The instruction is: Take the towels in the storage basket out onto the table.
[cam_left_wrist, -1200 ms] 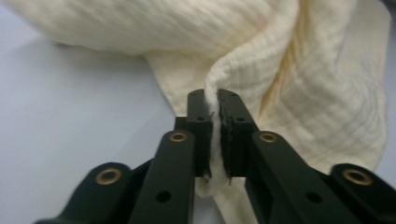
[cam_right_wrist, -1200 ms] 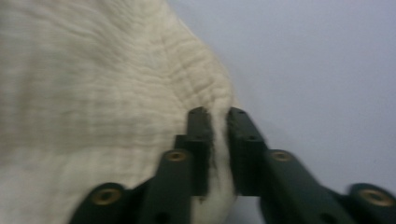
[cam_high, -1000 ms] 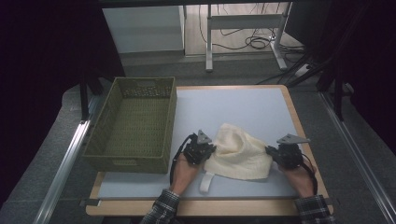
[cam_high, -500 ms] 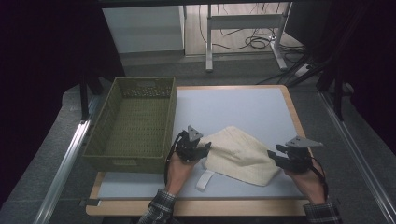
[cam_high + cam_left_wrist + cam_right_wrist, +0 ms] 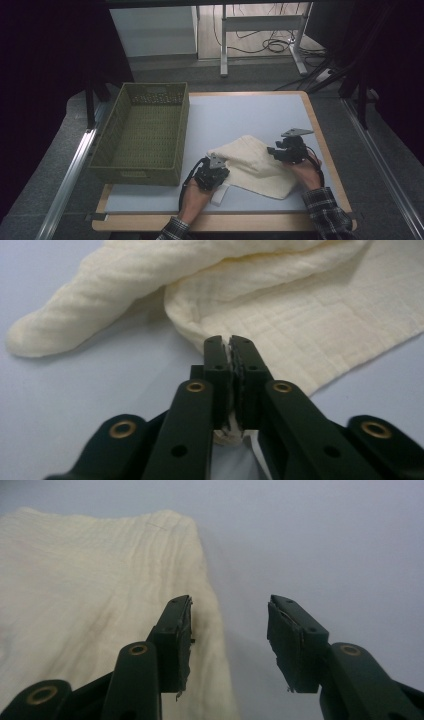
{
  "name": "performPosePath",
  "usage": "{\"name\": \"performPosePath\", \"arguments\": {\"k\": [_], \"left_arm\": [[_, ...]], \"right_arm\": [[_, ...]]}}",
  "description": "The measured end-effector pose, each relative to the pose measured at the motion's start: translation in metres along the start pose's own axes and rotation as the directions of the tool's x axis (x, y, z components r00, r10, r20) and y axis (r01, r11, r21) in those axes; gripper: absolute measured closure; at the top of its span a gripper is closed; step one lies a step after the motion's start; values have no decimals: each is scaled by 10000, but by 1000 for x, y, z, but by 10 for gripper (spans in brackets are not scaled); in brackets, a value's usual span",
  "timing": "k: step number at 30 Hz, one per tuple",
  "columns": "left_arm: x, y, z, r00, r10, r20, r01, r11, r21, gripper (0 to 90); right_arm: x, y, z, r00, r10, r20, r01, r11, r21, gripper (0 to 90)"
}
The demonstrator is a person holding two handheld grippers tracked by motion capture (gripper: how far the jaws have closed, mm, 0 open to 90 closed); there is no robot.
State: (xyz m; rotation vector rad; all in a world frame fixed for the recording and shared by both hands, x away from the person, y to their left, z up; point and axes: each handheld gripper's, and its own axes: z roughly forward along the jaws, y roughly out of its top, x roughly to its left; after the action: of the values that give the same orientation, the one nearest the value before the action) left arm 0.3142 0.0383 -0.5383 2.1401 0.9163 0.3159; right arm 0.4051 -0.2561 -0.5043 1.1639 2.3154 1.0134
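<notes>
A cream cloth (image 5: 255,165) lies partly folded on the pale table top, near the front right. My left gripper (image 5: 212,172) is at the cloth's left edge, shut on a fold of the cloth (image 5: 280,305), which is pinched between the jaws. My right gripper (image 5: 287,150) sits at the cloth's right edge with its jaws open. One of its fingers (image 5: 175,635) rests over the cloth (image 5: 90,620) and the other over bare table. My left gripper (image 5: 232,375) and right gripper (image 5: 230,640) are both low over the table.
An olive woven basket (image 5: 107,150) stands on the table's left side, with nothing in it. The table's wooden rim (image 5: 320,130) runs close to the right hand. Cables and a metal stand (image 5: 260,30) lie on the floor beyond the table.
The cloth has been drawn flatter and spread toward the front right. My right gripper has moved back up to the cloth's right edge, and the left one stays clamped on the left edge.
</notes>
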Motion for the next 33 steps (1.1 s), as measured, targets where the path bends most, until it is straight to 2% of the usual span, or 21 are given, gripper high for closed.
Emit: {"name": "performPosePath", "arguments": {"k": [2, 4, 6, 9, 12, 13, 15, 16, 17, 18, 21, 23, 25, 29, 33], "left_arm": [[1, -4, -6, 10000, -89, -18, 89, 10000, 18, 879], [2, -9, -15, 9997, -217, -54, 217, 9998, 8, 879], [3, -15, -25, 9994, -336, -122, 336, 9994, -14, 879], [1, -22, -37, 9985, -475, -261, 475, 9989, -12, 878], [-3, -34, -48, 9981, -575, -223, 579, 9982, 159, 876], [-5, -37, -50, 9979, -621, -172, 625, 9977, 243, 875], [-6, -42, -51, 9973, -738, -16, 738, 9964, 406, 849], [-7, -44, -52, 9973, -738, -45, 739, 9965, 401, 796], [-7, -43, -53, 9968, -775, -180, 780, 9966, 263, 708], [-5, -40, -54, 9965, -791, -272, 795, 9968, 111, 656], [-1, -23, -53, 9955, -855, -400, 839, 9957, -385, 601], [3, -6, -46, 9956, -699, -619, 669, 9966, -482, 569], [9, 11, -38, 9939, -637, -897, 584, 9965, -605, 543], [26, 39, -13, 9888, -711, -1311, 647, 9965, -525, 518], [43, 52, 15, 9826, -812, -1672, 815, 9967, -47, 519]], "right_arm": [[1, 1, 9, 9999, 73, -149, -68, 9993, 359, 669], [3, 0, 12, 10000, 16, -29, -15, 9986, 537, 812], [2, 0, 9, 10000, 44, 79, -48, 9990, 434, 867], [-2, 2, -4, 9983, 134, 562, -132, 9999, -37, 874], [-6, 2, -26, 9959, 140, 897, -107, 9992, -374, 874], [-6, 2, -30, 9958, 134, 909, -99, 9992, -389, 874], [-6, -1, -38, 9980, 165, 616, -146, 9994, -304, 864], [-5, -3, -41, 9992, 104, 381, -99, 9999, -127, 840], [-4, -6, -43, 9990, -18, 452, 22, 10000, -89, 809], [-4, -8, -46, 9985, -88, 541, 95, 9999, -117, 780], [-14, -9, -52, 9978, 226, 620, -199, 9988, -439, 675], [-23, -7, -52, 9939, 469, 994, -408, 9972, -626, 626], [-30, -5, -50, 9923, 719, 1012, -656, 9958, -643, 596], [-29, -5, -39, 9943, 841, 652, -798, 9947, -653, 536], [-18, -5, -23, 9974, 641, 329, -626, 9970, -452, 494]]}}
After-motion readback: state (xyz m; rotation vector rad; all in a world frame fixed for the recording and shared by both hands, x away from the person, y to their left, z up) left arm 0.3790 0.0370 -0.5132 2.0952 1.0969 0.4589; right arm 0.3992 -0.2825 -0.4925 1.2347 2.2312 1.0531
